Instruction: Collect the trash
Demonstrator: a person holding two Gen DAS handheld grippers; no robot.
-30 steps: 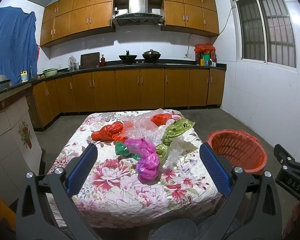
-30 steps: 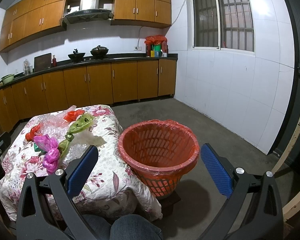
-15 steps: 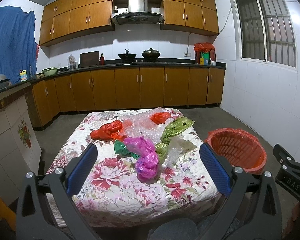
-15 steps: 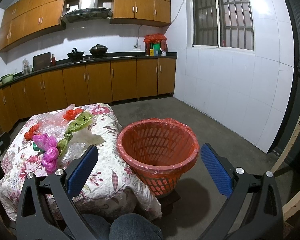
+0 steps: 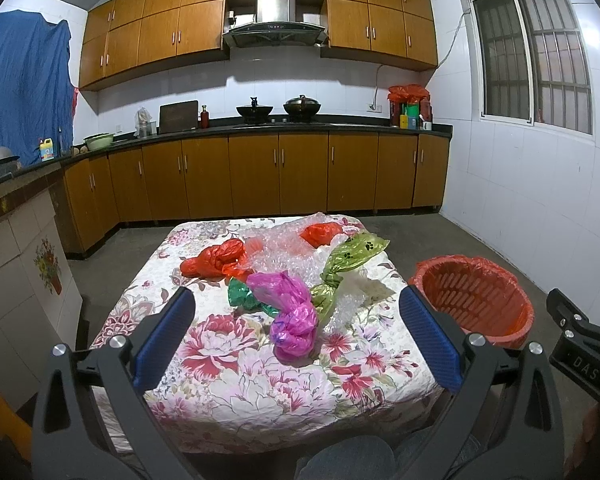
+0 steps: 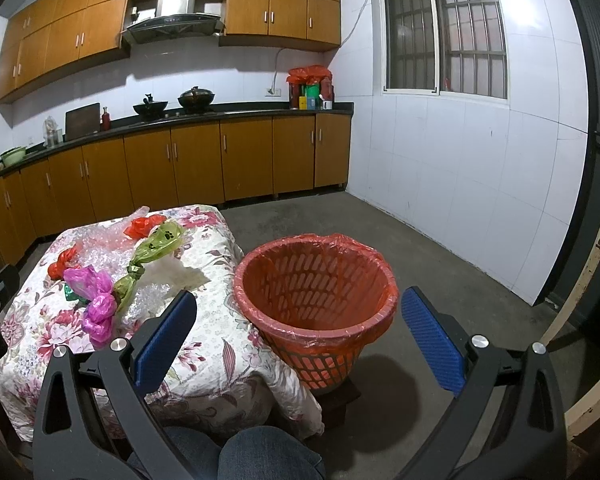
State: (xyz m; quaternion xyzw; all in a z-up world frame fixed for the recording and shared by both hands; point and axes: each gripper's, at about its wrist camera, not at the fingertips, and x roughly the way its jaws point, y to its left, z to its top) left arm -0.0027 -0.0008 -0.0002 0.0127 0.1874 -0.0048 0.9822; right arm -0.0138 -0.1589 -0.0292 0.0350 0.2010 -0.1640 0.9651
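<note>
step: grab the pink bag first; go down slow and pinch its fat top, not the cloth | bags: heaped mid table, pink one closest to the front edge | bin: on the floor by the right edge | left gripper: wide, empty, above the front edge | right gripper: wide, empty, aimed at the bin

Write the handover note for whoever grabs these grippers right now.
Left gripper: open, empty, held above the near edge of the table.
Right gripper: open, empty, aimed at the orange bin.
Trash all on the table: pink bag nearest, dark green bag, light green bag, two red bags, bubble wrap.
Bin stands beside the table's right side, lined; no trash visible inside.
Done: nothing collected.
Left: every piece goes into the bin; the pink bag looks easiest first.
</note>
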